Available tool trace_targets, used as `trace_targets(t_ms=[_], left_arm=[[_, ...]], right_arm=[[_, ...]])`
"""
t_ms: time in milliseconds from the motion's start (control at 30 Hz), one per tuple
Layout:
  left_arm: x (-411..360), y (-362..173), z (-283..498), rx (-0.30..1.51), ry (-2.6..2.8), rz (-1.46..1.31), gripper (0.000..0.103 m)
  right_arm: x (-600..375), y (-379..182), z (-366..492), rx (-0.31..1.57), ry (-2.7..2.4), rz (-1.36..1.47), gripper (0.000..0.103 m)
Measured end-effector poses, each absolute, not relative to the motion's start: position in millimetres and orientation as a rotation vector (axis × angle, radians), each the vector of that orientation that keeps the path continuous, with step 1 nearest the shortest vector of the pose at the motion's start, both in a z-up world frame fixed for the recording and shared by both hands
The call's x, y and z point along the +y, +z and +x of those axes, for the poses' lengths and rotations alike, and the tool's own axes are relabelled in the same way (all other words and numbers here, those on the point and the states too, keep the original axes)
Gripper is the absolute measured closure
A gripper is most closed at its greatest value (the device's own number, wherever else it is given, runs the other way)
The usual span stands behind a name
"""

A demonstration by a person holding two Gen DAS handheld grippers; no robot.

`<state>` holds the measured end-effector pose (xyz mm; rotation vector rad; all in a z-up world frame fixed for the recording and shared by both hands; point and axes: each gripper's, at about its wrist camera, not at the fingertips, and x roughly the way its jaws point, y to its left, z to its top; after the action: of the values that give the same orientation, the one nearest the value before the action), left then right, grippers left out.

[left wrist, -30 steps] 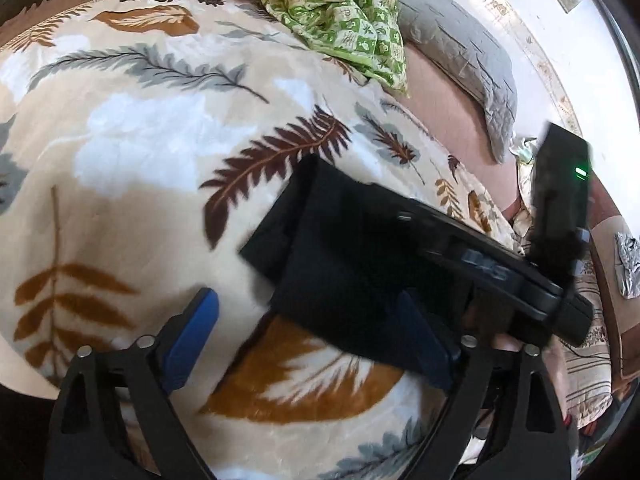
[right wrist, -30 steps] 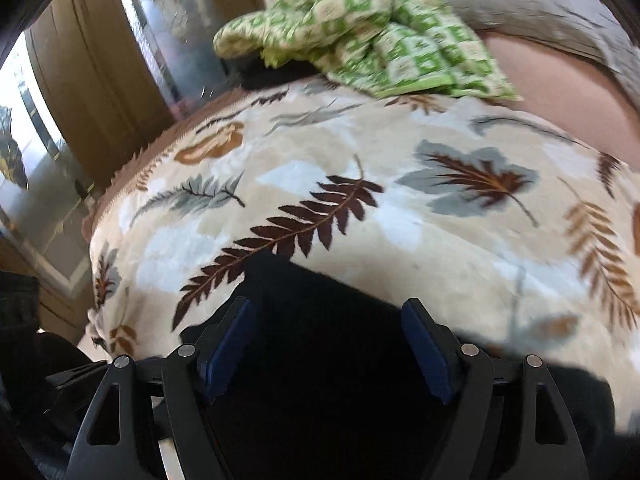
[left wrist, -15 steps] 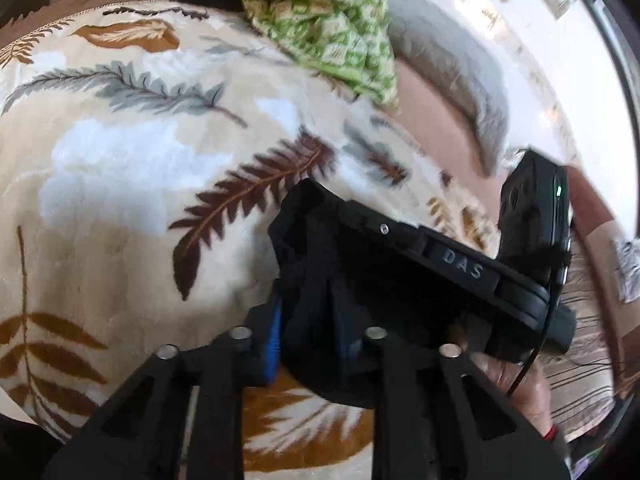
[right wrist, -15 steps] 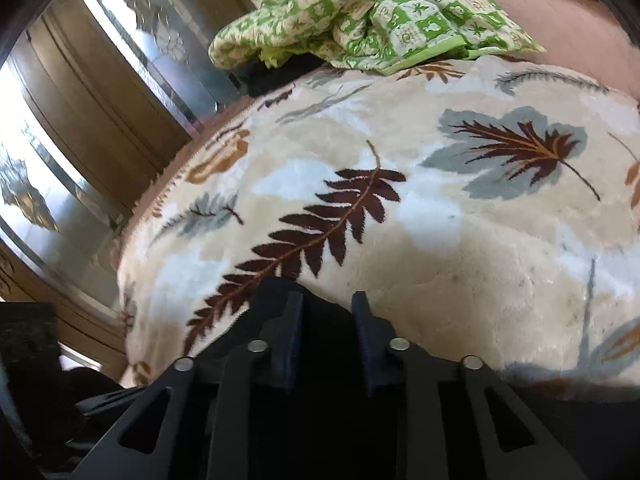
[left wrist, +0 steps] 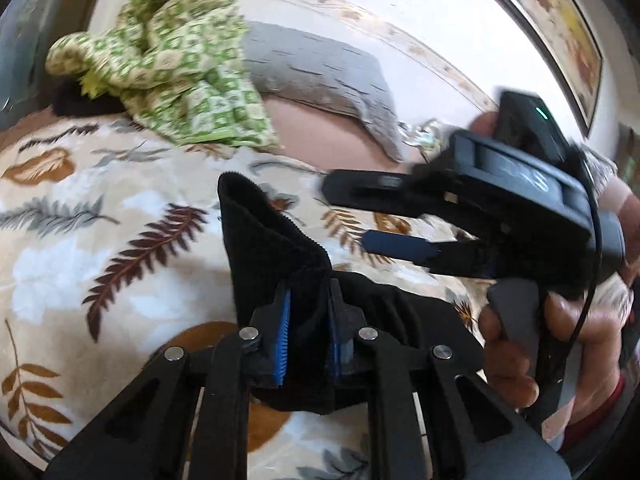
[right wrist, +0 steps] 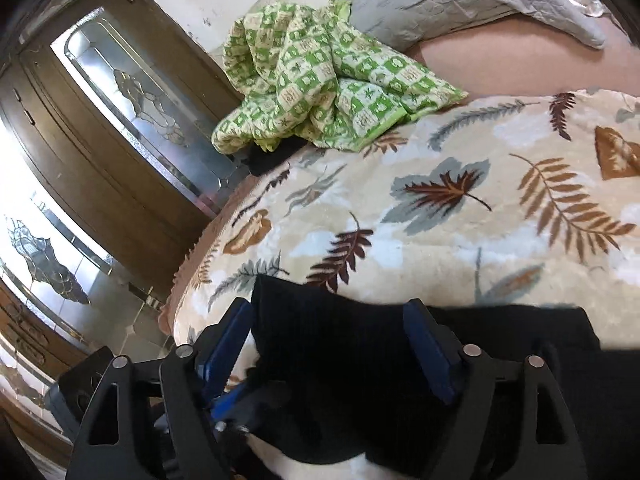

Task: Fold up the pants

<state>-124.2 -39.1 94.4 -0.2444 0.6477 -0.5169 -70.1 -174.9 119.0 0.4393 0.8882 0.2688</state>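
Observation:
The black pants (left wrist: 276,256) lie bunched on the leaf-print blanket (left wrist: 100,240). My left gripper (left wrist: 306,334) is shut on an edge of the pants and holds it lifted, so the cloth stands up in a fold. My right gripper (left wrist: 360,216) shows in the left wrist view at the right, open, above the blanket, with nothing between its fingers. In the right wrist view the right gripper (right wrist: 332,340) is open, and the pants (right wrist: 340,360) lie spread under and between its blue pads (right wrist: 426,350).
A crumpled green checked cloth (left wrist: 172,68) and a grey pillow (left wrist: 316,68) lie at the far end of the bed. A wooden cabinet with patterned glass (right wrist: 100,140) stands beside the bed's left edge (right wrist: 192,264). A wall runs behind the pillow.
My left gripper, shut on the pants half a second ago, has lifted the edge higher. My right gripper, shut half a second ago, has opened and let go of the pants.

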Motion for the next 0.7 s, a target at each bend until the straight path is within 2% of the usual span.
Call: trace_targets(t_ms=[233,267,300,333,367,467,500,533,567,700], left_arm=[[-66,101,-143,0.630,-0.585,-0.162,0.091],[-68,102,-145,0.631,-0.594,-0.152,0.091],[-68,102,-148,0.632,-0.602,-0.148,0.091],[-69,102,-149,0.636,-0.616,-0.146,0.091],[-68,103,-152,0.636,-0.643,-0.154,0.091],[-61,113,-157,0.611,-0.732,-0.170,0.086],[-59,116,-158,0.603,-0.753,-0.175,0.078],[-56,120,-159,0.588,-0.763,-0.180,0.066],[-53,123,-160,0.572,-0.765,-0.182,0.061],[-55,124,-157,0.568,-0.757,-0.152,0.058]], right_arm=[[-153,113,-75,0.943,0.337,0.405,0.022],[-150,112,-79,0.939,0.315,0.363,0.029],[-152,112,-81,0.936,0.293,0.344,0.041],[-157,110,-83,0.938,0.264,0.339,0.083],[-165,109,-85,0.936,0.253,0.358,0.092],[-189,121,-102,0.885,0.239,0.360,0.093],[-197,129,-113,0.856,0.233,0.343,0.093],[-210,137,-126,0.827,0.218,0.335,0.093],[-218,142,-133,0.811,0.198,0.336,0.093],[-278,147,-171,0.752,0.036,0.361,0.093]])
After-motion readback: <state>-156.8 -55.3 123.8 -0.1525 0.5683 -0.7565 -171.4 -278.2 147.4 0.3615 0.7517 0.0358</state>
